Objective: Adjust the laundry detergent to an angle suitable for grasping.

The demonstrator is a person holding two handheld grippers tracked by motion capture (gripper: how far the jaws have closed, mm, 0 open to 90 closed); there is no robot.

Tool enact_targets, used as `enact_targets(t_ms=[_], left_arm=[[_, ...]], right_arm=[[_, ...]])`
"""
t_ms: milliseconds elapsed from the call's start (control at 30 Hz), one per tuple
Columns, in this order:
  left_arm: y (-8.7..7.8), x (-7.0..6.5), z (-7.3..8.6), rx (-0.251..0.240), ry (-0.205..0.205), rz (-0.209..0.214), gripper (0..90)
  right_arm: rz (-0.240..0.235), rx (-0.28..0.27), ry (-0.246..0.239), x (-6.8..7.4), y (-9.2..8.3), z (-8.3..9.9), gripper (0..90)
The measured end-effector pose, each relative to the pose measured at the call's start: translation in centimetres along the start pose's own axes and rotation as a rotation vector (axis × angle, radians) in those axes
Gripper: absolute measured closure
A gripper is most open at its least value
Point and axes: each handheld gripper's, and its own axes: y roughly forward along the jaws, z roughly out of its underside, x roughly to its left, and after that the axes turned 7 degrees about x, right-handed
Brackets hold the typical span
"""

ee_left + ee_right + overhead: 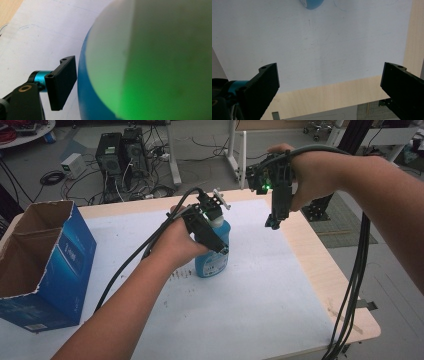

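A blue plastic bottle stands upright near the middle of the worktop, on the white paper sheet that covers most of the pale wood. The bottle is round-bodied and smooth, with a white cap and a paler label low on its side; the print on the label is too small to read.

The left gripper is laid over the bottle's shoulder from above. In the left gripper view one flat black pad (matte, square-edged, on a turquoise metal pin) sits right at the blue wall, with barely a sliver between them; the other pad is hidden behind the blurred white cap, so I cannot tell whether the jaws press on the bottle.

The right gripper hangs above the far right part of the worktop, well apart from the bottle, pointing down. Its jaws stand wide with nothing between them, bare paper and wood edge beneath.

At the left edge stands an open blue cardboard box, brown inside, with white lettering I cannot make out.
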Motion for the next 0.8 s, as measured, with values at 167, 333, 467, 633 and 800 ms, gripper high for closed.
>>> enact_targets(t_ms=[167, 333, 467, 633, 800], left_arm=[[-0.02, -0.05, -0.03, 0.0, 0.006, 0.0, 20.1], [0.04, 0.08, 0.02, 0.005, 0.005, 0.017, 24.8], [0.04, 0.19, 0.03, 0.01, 0.011, 0.02, 26.3], [0.21, 0.31, 0.1, 0.027, 0.014, 0.033, 30.8], [0.29, 0.52, 0.19, 0.03, 0.022, 0.064, 41.4]], right_arm=[[-0.002, 0.006, 0.002, -0.06, 0.05, 0.01, 1.1], [-0.003, 0.01, 0.006, -0.13, 0.13, 0.0, 1.1], [-0.004, 0.01, 0.004, -0.18, 0.22, -0.06, 1.1], [-0.005, 0.009, 0.0, -0.26, 0.27, -0.19, 1.1], [-0.006, 0.011, -0.002, -0.31, 0.41, -0.32, 1.1]])
